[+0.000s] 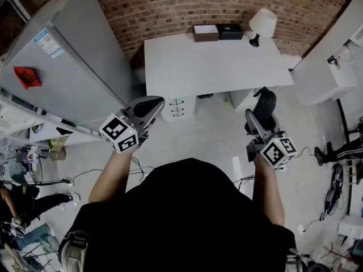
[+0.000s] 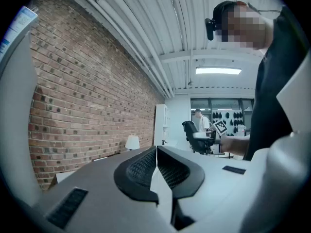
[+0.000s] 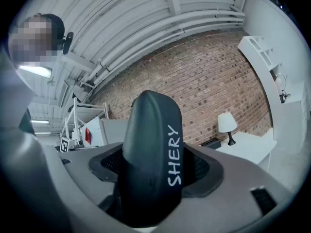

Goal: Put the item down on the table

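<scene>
Your right gripper [image 1: 256, 121] clamps the black item [image 3: 151, 154] marked SHERY, level above the floor short of the table's [image 1: 215, 61] near right corner, while your left gripper [image 1: 150, 104], jaws pressed together on nothing, hovers off its near left corner.

A white lamp [image 1: 262, 22] stood at the top right, with a brown box [image 1: 205, 33] and a black box [image 1: 229, 31] just left of it. A grey fridge [image 1: 74, 61] filled the upper left.

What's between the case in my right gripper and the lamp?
Head view: only bare white table lies between the black case in the right gripper and the lamp.
</scene>
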A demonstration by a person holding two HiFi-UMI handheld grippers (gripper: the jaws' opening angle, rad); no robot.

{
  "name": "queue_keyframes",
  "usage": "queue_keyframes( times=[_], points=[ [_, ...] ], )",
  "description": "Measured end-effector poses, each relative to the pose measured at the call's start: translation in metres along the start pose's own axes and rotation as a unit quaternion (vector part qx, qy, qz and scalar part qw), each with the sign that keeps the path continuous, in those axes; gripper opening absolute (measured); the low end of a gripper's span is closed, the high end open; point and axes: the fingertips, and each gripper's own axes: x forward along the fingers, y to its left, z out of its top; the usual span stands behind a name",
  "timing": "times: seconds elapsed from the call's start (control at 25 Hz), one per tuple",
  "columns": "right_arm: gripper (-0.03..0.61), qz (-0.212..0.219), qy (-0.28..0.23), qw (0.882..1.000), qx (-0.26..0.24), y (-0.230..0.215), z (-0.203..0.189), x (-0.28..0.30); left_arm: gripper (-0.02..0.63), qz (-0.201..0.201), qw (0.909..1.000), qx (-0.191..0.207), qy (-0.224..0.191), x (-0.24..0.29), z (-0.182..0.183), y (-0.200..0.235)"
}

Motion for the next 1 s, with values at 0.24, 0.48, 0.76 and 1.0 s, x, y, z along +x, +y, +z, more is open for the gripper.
queue_keyframes(
  times=[0.24,0.48,0.76,1.0],
  points=[
    [0.342,-0.009,0.019,1.000,0.003,0.022,-0.021,-0.005,0.025,0.020,0.9995,-0.023,0.010,-0.034,-0.007,0.008],
    [0.345,-0.027,0.006,0.999,0.023,0.020,-0.022,-0.004,0.024,0.034,0.9969,-0.071,0.003,-0.047,-0.021,0.018],
    [0.345,-0.033,0.007,0.999,0.026,0.004,-0.022,-0.011,0.023,0.032,0.9969,-0.071,0.009,-0.030,-0.020,0.015],
    [0.345,-0.029,0.009,0.999,0.009,-0.015,-0.017,-0.014,0.024,0.034,0.9969,-0.070,0.012,-0.009,-0.024,0.004]
  ],
)
